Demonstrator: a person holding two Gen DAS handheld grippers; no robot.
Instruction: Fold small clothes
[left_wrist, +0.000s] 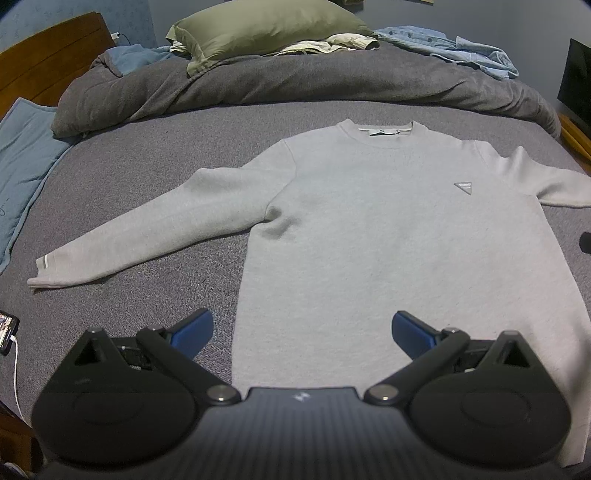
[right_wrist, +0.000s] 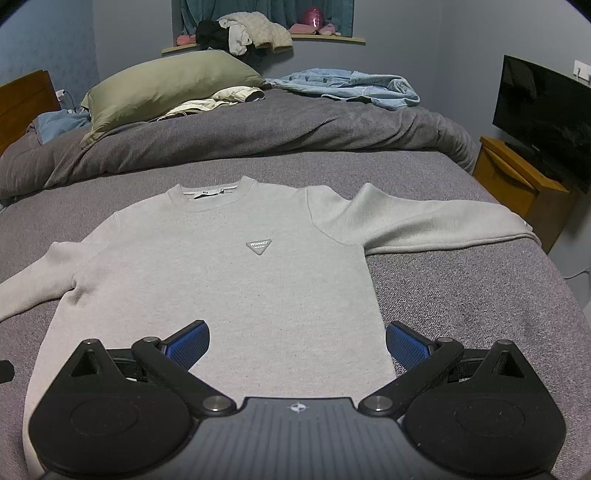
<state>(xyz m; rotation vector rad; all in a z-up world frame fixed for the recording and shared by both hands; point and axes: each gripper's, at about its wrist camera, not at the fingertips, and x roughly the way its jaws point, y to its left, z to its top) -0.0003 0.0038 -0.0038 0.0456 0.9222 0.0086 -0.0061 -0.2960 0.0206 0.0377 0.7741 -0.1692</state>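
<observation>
A light grey sweatshirt (left_wrist: 369, 229) lies flat and face up on the bed, collar away from me, both sleeves spread out. It also shows in the right wrist view (right_wrist: 229, 280), with a small triangular badge (right_wrist: 258, 246) on the chest. My left gripper (left_wrist: 302, 332) is open and empty, above the sweatshirt's lower left edge. My right gripper (right_wrist: 297, 343) is open and empty, above its lower right part. The left sleeve (left_wrist: 147, 240) reaches out to the left; the right sleeve (right_wrist: 436, 225) reaches to the right bed edge.
A bunched dark grey duvet (left_wrist: 295, 85) runs across the far side with an olive pillow (left_wrist: 258, 29) and a denim shirt (right_wrist: 343, 86) on it. A phone on a cable (left_wrist: 7, 332) lies at the left. A wooden stand (right_wrist: 517, 184) with a TV (right_wrist: 543, 110) is right.
</observation>
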